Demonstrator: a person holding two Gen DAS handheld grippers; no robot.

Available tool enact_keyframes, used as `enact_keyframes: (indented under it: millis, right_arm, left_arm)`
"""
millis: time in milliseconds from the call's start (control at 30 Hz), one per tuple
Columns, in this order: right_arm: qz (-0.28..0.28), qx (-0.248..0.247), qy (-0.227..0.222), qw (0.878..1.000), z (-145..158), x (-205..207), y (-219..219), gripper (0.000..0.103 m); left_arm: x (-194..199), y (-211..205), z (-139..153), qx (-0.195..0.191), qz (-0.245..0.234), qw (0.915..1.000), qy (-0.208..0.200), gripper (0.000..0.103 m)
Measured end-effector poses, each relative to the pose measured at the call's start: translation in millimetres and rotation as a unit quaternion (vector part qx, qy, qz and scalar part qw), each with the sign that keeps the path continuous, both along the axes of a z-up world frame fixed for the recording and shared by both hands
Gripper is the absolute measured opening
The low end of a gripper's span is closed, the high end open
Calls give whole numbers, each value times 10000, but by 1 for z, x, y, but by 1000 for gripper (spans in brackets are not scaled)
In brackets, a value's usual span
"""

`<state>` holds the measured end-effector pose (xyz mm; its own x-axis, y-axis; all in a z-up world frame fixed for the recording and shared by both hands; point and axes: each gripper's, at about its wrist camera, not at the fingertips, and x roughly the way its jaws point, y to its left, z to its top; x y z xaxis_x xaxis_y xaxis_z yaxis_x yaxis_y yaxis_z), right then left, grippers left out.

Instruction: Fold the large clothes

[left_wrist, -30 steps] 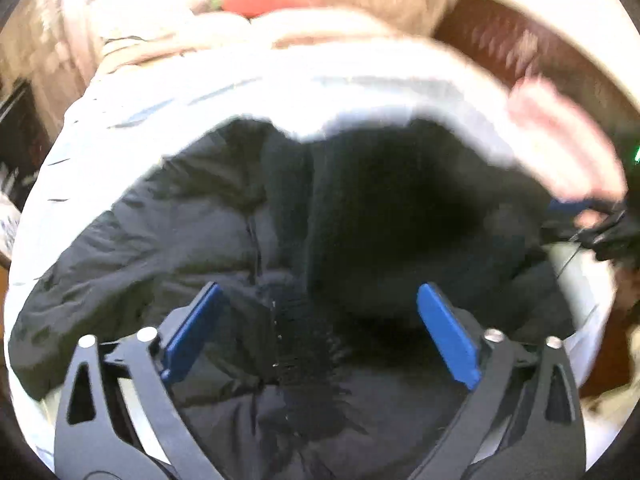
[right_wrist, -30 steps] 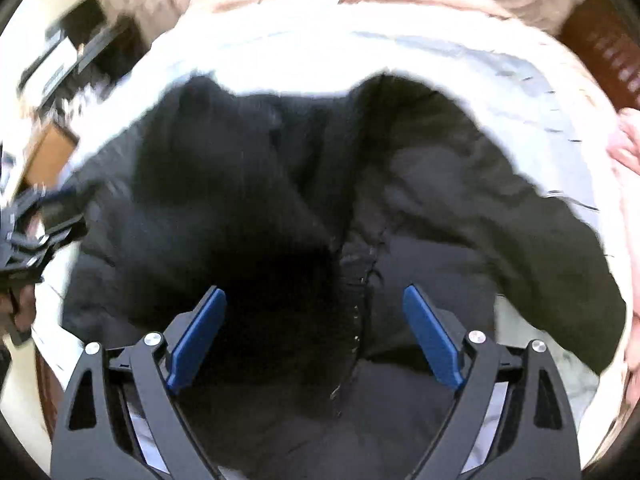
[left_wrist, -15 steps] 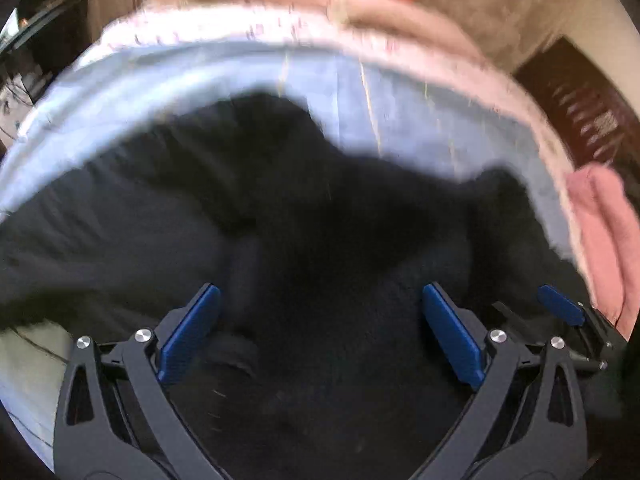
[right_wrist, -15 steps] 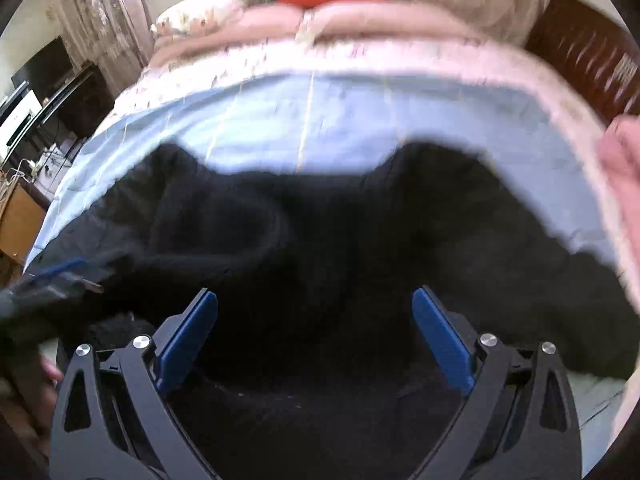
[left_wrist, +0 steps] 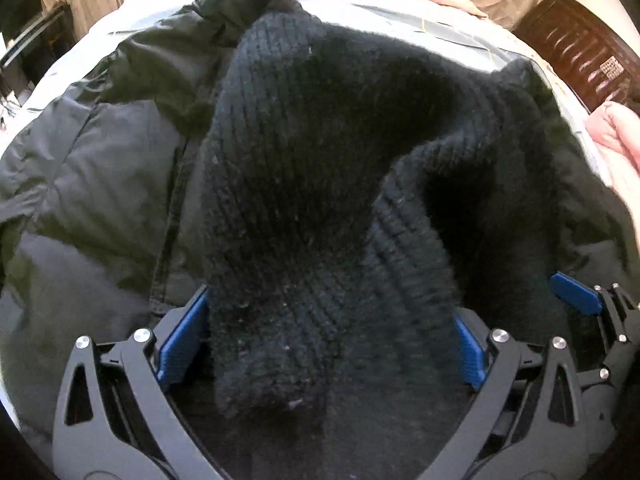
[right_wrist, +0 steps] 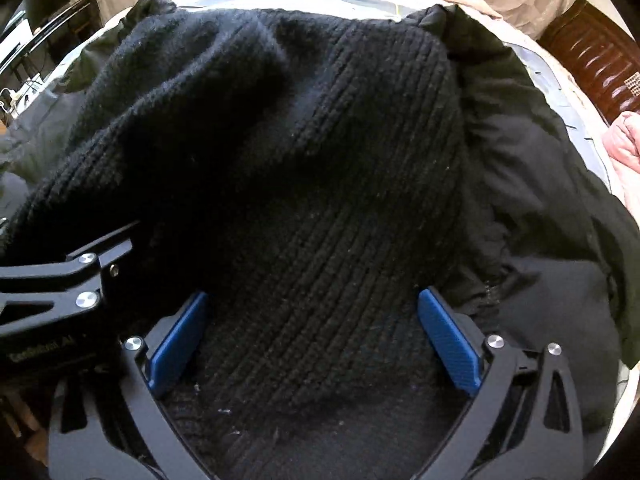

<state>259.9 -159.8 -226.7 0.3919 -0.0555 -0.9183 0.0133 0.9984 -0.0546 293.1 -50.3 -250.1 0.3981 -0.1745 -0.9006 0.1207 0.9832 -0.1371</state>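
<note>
A black ribbed knit sweater (left_wrist: 320, 152) lies heaped on top of a dark padded jacket (left_wrist: 88, 184) on the bed. My left gripper (left_wrist: 320, 344) is open, its blue pads on either side of a bunched fold of the sweater at the near edge. My right gripper (right_wrist: 312, 344) is open too, straddling the sweater (right_wrist: 320, 200) close beside the left one. The right gripper's blue pad shows in the left wrist view (left_wrist: 576, 292), and the left gripper's black frame shows in the right wrist view (right_wrist: 60, 276). The jacket also shows in the right wrist view (right_wrist: 560, 280).
The clothes lie on a light blue sheet (left_wrist: 440, 24) over a bed. Pink bedding (left_wrist: 616, 136) is bunched at the right. A dark wooden headboard (left_wrist: 580, 56) stands at the far right. Dark furniture and a screen (right_wrist: 48, 4) stand at the left.
Both grippers have dropped down and forward onto the sweater, which now fills both views. Both have stayed open.
</note>
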Motion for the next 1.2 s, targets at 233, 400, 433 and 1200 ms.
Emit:
enact_keyframes:
  millis: [233,400,433,1200]
  right_arm:
    - [-299,239,-726,9966,57,49,-25,102]
    - [-377,207,-514,9978,14,93,-35,102]
    - [-412,225,-459,9978,4,99,-38,102]
    - [-710,1350,-676,9860,21,31,-63,102]
  left_arm:
    - [45,21,59,-542,606,9958,-425,101]
    - [102,2,23,-365,602,9969,-354,101]
    - [107,-4,10,-302,605,9974,-261,101]
    - [43,19,26,-382,857,9952,-262,101]
